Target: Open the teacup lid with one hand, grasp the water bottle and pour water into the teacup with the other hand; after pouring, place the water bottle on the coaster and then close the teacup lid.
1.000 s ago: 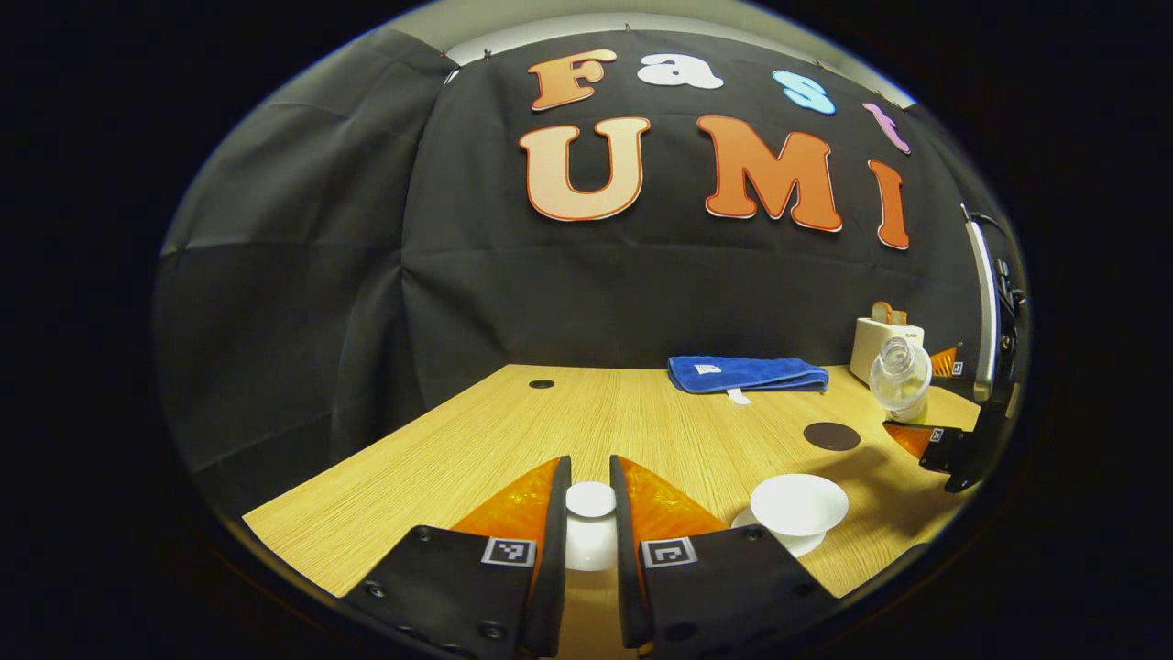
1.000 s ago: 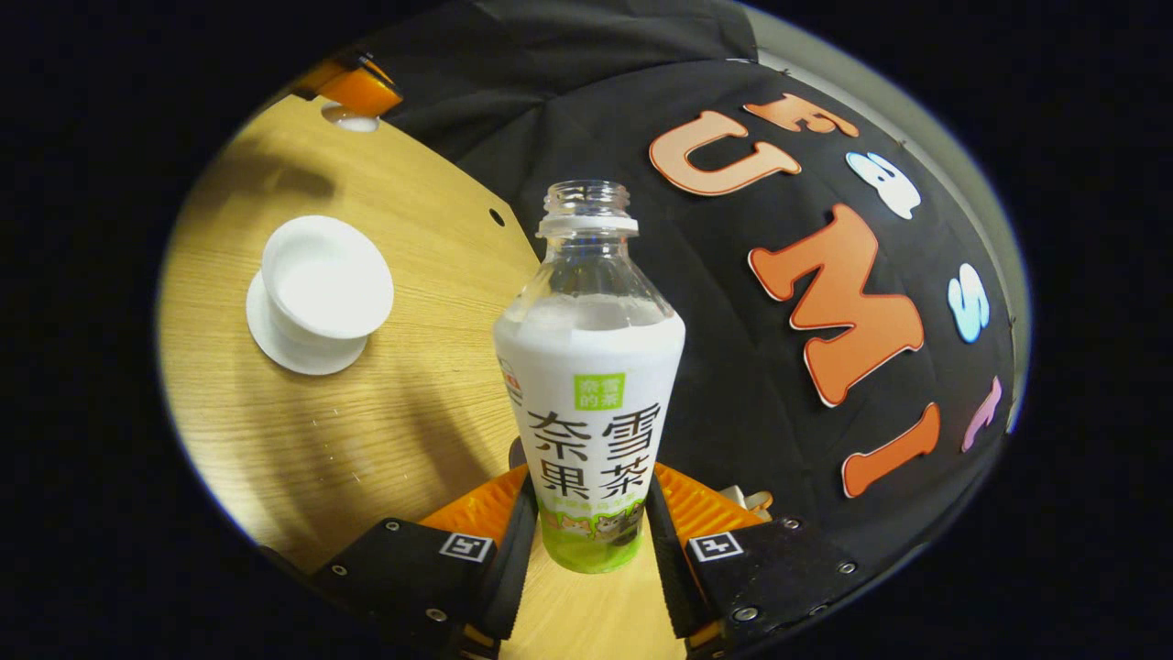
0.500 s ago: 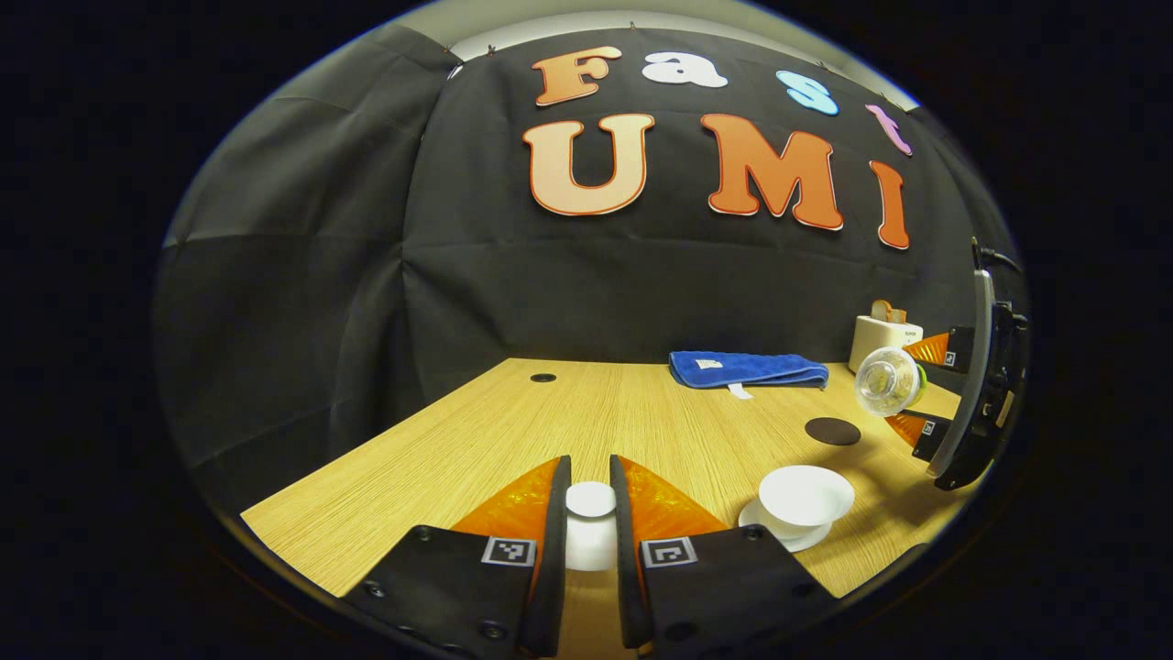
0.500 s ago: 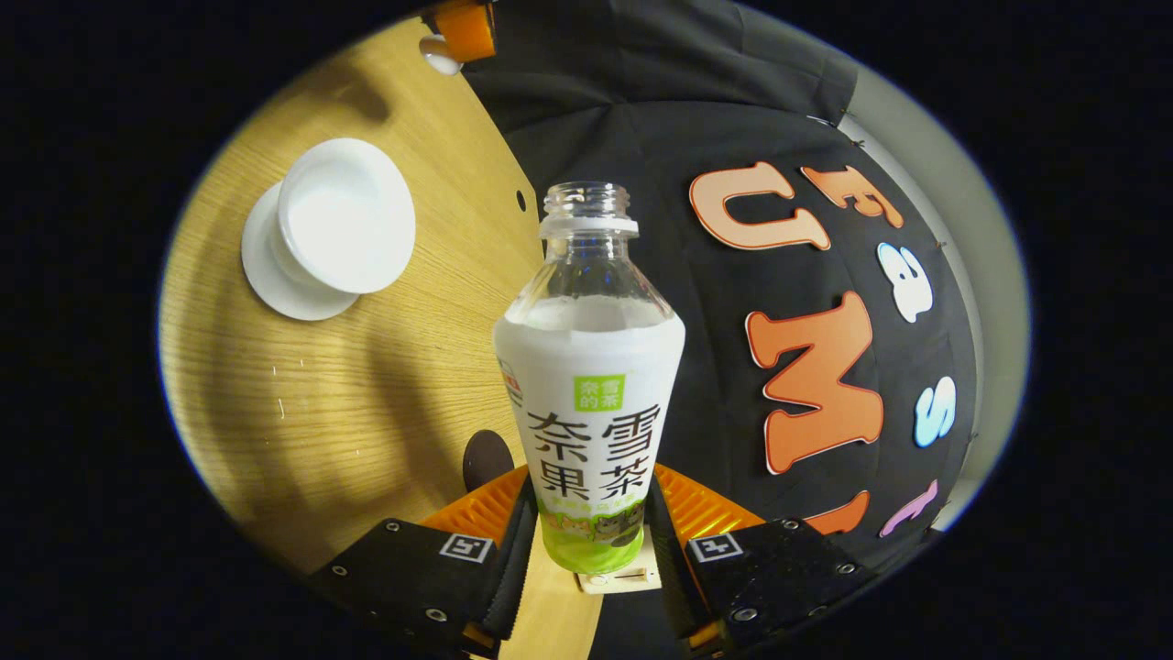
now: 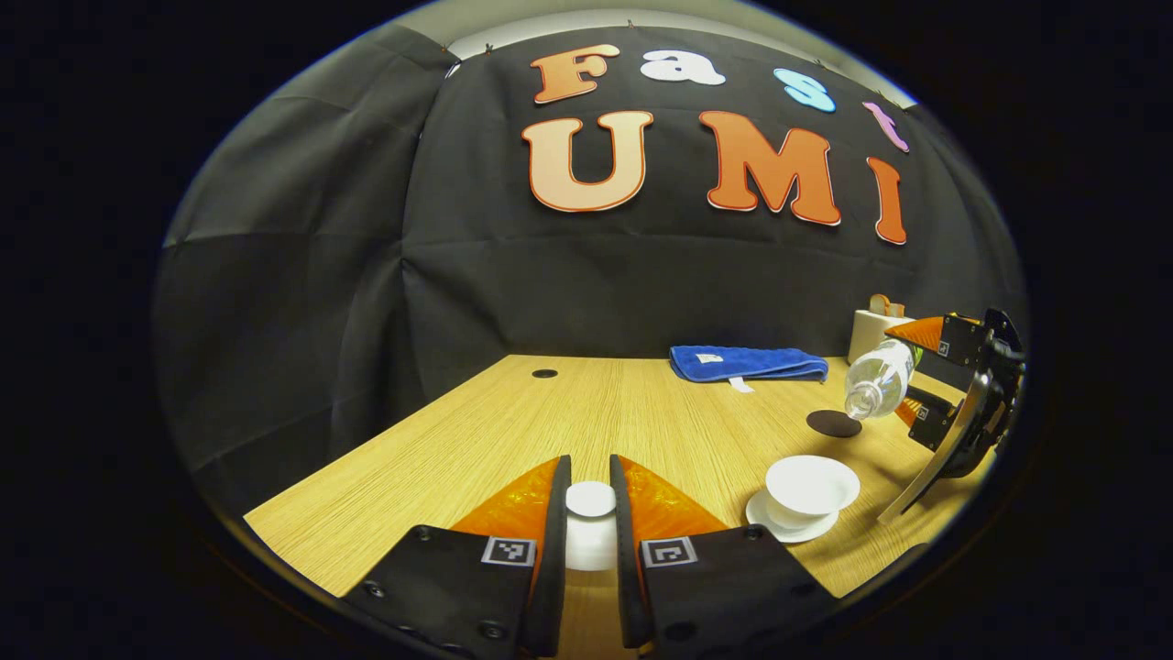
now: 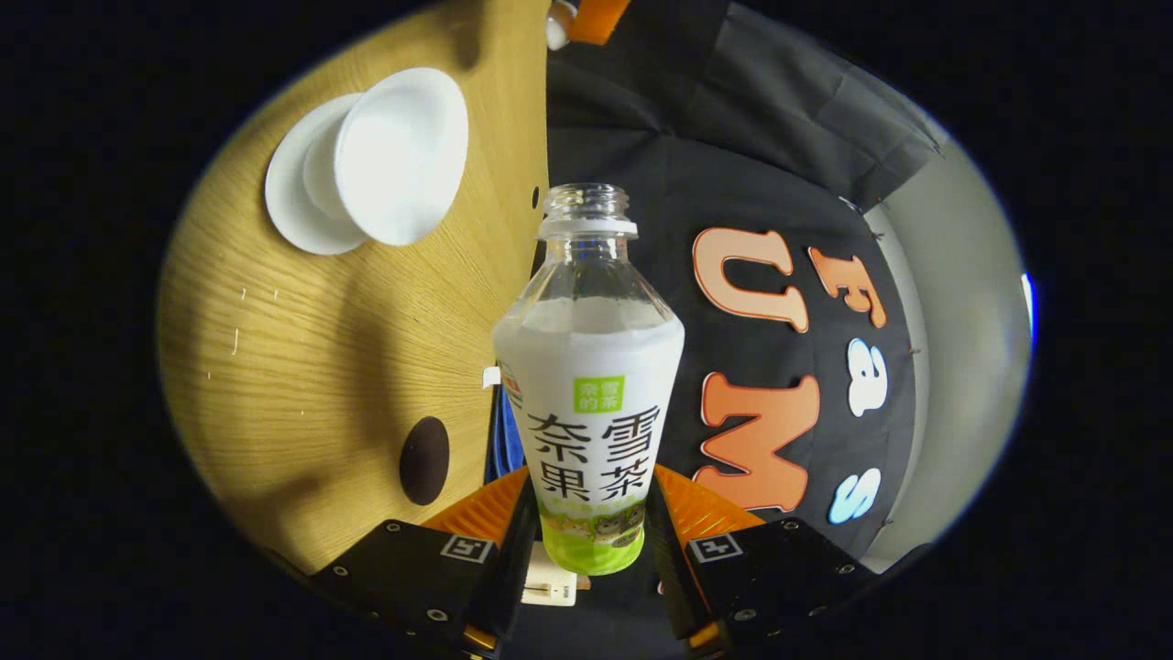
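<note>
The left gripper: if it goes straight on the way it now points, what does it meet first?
The left gripper, shut on the teacup lid, points along bare wooden table. The way looks free up to the black cloth wall; the teacup and blue towel lie off to the side. Depth is hard to judge.

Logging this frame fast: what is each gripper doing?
Left gripper: shut on the white teacup lid.
Right gripper: shut on the uncapped water bottle, tipped toward the teacup.
</note>
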Demonstrator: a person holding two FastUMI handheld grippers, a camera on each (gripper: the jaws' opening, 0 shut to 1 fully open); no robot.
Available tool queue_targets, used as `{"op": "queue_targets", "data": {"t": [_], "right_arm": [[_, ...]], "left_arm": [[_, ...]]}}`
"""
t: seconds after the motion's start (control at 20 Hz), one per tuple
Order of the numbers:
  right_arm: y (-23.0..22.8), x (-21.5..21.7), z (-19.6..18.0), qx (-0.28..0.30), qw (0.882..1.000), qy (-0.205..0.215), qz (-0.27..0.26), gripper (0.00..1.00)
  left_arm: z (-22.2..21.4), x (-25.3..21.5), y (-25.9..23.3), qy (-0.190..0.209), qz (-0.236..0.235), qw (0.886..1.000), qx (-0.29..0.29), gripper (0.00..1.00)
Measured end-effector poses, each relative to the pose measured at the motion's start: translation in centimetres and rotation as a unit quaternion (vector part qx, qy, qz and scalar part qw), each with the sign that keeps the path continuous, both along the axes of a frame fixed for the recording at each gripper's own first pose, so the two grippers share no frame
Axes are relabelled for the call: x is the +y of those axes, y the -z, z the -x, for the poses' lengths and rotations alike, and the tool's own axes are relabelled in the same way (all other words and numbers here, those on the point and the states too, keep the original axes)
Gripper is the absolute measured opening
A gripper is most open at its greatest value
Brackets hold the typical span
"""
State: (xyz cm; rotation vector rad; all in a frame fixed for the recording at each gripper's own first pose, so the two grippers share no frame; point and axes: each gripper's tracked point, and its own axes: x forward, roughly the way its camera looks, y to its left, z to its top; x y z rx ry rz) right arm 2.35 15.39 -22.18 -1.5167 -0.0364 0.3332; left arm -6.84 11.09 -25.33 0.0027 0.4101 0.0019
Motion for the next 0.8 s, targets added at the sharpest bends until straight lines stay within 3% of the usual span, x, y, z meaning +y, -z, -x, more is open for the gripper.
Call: {"op": "queue_targets", "data": {"t": [0.25, 0.8], "right_arm": [[-0.4, 0.1, 0.0, -0.020, 0.999, -0.014, 0.027, 0.66], [-1.1, 0.6, 0.5, -0.074, 0.994, -0.042, 0.067, 0.63]], "left_arm": [[0.2, 0.2, -0.3, 0.002, -0.002, 1.000, -0.003, 0.28], [1.0, 0.1, -0.1, 0.010, 0.002, 1.000, 0.002, 0.28]]}}
